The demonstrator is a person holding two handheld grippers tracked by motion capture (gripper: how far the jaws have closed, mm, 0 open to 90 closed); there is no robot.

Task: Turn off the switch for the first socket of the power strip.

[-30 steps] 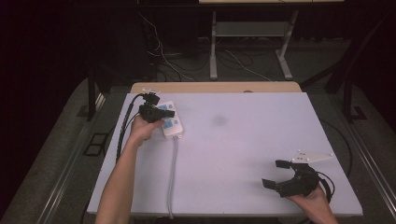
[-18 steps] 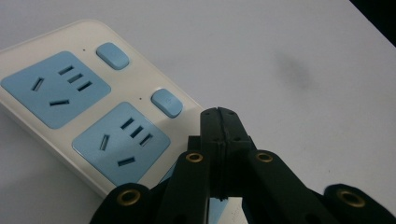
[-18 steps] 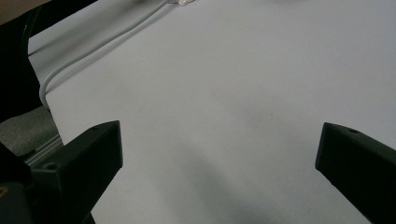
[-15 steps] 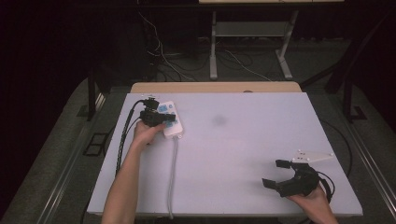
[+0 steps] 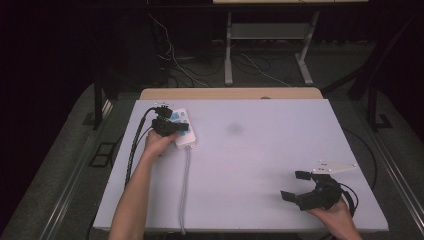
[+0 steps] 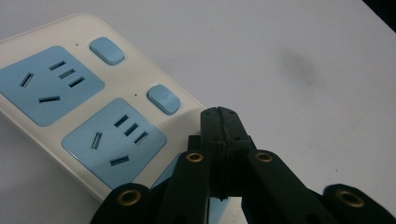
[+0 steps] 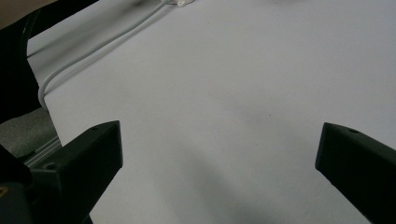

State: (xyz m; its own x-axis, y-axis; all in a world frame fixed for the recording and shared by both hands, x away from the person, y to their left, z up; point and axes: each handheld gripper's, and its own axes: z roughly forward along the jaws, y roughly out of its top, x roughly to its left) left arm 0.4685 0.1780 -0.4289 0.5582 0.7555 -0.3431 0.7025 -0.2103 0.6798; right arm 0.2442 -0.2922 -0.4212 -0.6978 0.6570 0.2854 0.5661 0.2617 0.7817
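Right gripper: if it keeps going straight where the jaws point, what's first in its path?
Bare table first, as far as shown. The right gripper is open; the white cord lies off to one side. Depth is unclear.

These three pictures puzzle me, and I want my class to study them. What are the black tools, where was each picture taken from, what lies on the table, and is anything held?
A person sits at a white table with a hand-held two-jaw claw in each hand; there is no robot arm. The high view looks down from above, with the forearms coming in from the bottom. The other two pictures come from a small camera riding on each claw, looking along its jaws.

On the table lies a white power strip with blue sockets and blue switches, its grey cord running toward the near edge. The left claw is shut with nothing between its jaws, its tip right by the strip. The right claw is open and empty, near the table's right front corner.
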